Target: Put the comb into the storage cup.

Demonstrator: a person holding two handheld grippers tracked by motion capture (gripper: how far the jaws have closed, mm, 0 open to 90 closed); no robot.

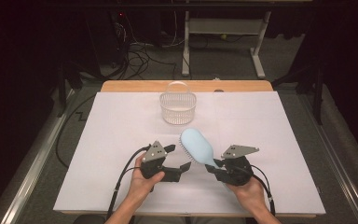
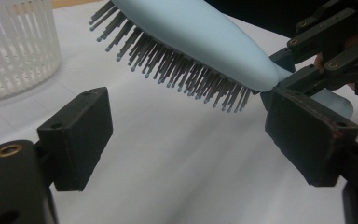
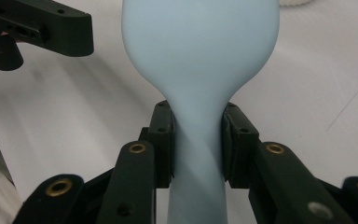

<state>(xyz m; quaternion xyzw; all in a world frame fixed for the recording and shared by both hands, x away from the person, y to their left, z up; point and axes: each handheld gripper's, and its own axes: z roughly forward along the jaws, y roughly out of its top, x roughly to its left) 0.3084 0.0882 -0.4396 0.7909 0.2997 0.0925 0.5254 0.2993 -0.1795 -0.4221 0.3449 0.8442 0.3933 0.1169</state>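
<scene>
A light blue hairbrush hangs above the white table cover, head pointing away and to the left, dark bristles facing down-left. My right gripper is shut on its narrow handle, both pads pressing the neck just below the head. The bristles show from below in the left gripper view, with the brush back above them. My left gripper stands open just left of the brush, its jaws wide apart with nothing between them; one of its jaws shows in the right gripper view.
A white slotted plastic basket with a hoop handle stands at the back middle of the table; its wall shows in the left gripper view. The wooden table edge lies behind it. Cables trail from both grippers toward the front edge.
</scene>
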